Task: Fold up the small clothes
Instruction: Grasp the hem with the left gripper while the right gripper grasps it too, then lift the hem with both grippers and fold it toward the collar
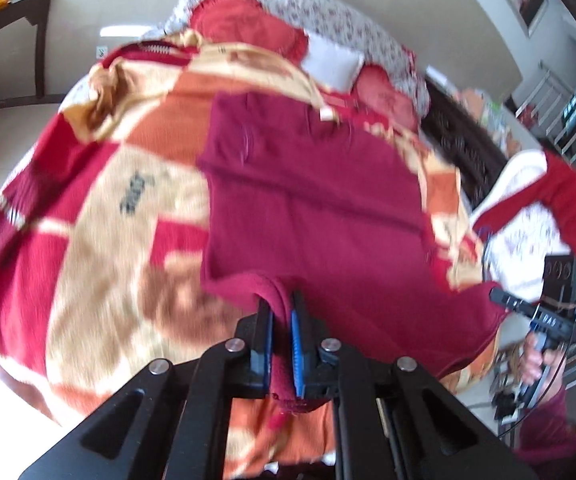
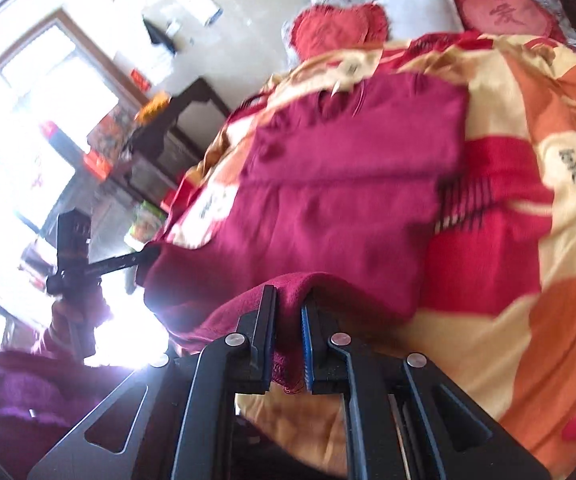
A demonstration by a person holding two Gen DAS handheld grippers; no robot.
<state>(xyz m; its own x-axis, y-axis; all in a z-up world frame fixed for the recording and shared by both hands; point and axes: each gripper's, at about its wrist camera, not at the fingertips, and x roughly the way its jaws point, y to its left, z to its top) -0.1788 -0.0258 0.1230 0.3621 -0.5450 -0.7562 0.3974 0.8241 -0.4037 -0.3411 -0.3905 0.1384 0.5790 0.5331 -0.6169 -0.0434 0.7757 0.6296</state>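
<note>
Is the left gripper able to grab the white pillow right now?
Probably not. The left gripper is shut on the dark red garment, so its fingers are full, and the white pillow lies at the bed's far end.

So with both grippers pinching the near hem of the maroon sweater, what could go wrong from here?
1. The left gripper and right gripper each hold only a small bunch of the maroon sweater; it might slip free.
2. Uneven lifting could skew the fold.
3. The patterned blanket underneath might drag along.
</note>
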